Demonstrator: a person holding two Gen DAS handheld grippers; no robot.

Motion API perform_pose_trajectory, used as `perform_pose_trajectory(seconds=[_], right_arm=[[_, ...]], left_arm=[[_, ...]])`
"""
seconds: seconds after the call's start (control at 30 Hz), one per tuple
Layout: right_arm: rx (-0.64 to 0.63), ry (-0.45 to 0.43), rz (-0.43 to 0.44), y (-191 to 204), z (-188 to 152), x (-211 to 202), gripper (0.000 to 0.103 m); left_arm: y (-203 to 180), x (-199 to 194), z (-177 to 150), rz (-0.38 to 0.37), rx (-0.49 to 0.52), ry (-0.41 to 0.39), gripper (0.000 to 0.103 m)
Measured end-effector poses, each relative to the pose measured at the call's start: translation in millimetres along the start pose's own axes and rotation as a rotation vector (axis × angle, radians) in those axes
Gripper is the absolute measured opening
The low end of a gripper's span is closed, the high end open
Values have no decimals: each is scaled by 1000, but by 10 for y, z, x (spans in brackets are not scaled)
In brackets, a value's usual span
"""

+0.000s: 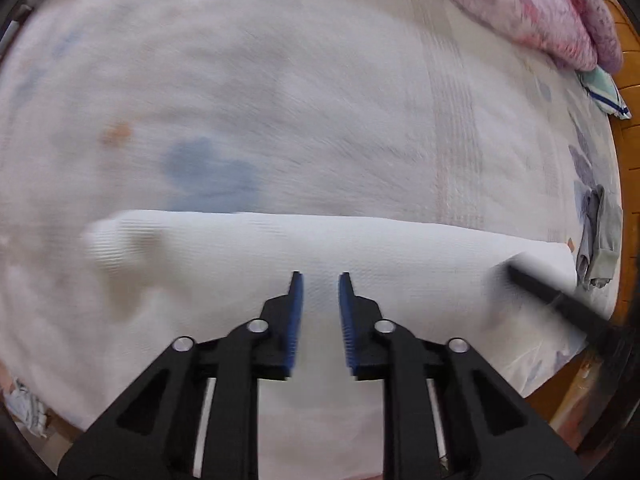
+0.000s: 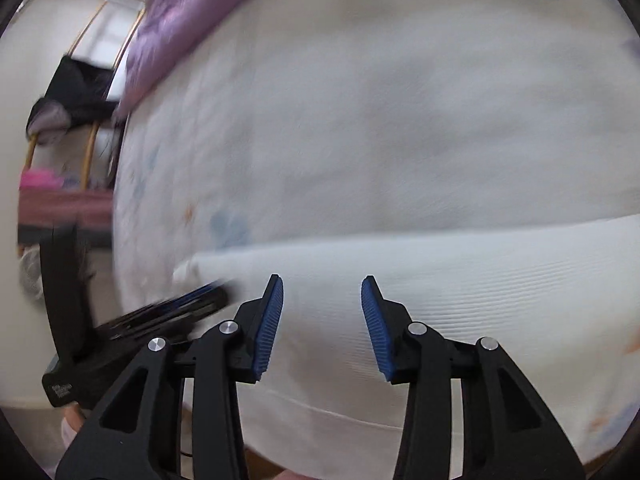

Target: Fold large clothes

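A white ribbed garment lies folded in a long band across the near part of the bed; it also shows in the right wrist view. My left gripper hovers over its middle, open and empty. My right gripper hovers over the garment too, open wider and empty. The right gripper's blurred black finger shows at the garment's right end in the left view. The left gripper shows blurred at the garment's left end in the right view.
The bed sheet is white with faint blue and orange prints. A pink quilt lies at the far right corner. Grey clothes lie at the bed's right edge, next to the wooden frame. A rack with dark clothes stands beside the bed.
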State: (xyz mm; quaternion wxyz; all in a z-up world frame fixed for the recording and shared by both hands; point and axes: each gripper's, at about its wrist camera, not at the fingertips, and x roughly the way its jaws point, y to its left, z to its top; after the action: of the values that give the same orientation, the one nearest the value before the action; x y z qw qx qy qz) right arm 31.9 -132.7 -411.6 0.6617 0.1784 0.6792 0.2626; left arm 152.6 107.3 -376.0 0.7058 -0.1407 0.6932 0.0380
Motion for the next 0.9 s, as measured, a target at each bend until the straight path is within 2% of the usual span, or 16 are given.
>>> perform_pose_trajectory(seconds=[0.03,0.07,0.1,0.17,0.2,0.3,0.33,0.37,0.4,0.43,0.53,0.6,0.67,0.73,0.8,0.9], right_arm=[[-31,29,-93,-11,-1,249,23],[-56,44,-157,-79,-38,374,13],[-61,55,-187,-190,-68,441,0],[85,73,-45,-607,-96,337,0],[145,55,-52,-825,-94,142,0],[95,20,-136,-1057,-97,-297,0],[93,24,-153,-1122,-137,-372,0],[79,17,-258,-1170,-119,-446,0],[60,2,-395,-1185,-142,-526,0],[93,-13,-449,-1298,-129,-660,0],[233,-39,-454,-1523,-237,-947,6],[186,-46,-436,-1326,-350,-964,6],[145,-39,-314,-971,-405,-764,6],[102,15,-187,-555,-487,-335,6],[30,86,-222,-229,-496,199,6],[87,208,-187,-406,-808,612,4]], left_arm=[[-5,176,16,31,7,6,17],[8,298,16,67,17,14,5],[94,405,9,66,14,28,3],[285,345,-22,-18,-11,25,3],[408,258,-51,9,-6,17,3],[745,13,-156,23,-7,-7,3],[883,-41,-206,192,-6,-10,3],[1041,-59,-264,375,6,0,3],[1182,-89,-334,374,-10,21,3],[1416,-114,-416,345,-70,59,4],[1796,-270,-698,338,-138,115,4],[1706,-385,-820,316,-127,108,4],[1421,-438,-883,220,-106,80,4],[814,-331,-900,133,-14,46,4],[414,-102,-950,112,37,79,3],[206,214,-1163,164,41,149,3]])
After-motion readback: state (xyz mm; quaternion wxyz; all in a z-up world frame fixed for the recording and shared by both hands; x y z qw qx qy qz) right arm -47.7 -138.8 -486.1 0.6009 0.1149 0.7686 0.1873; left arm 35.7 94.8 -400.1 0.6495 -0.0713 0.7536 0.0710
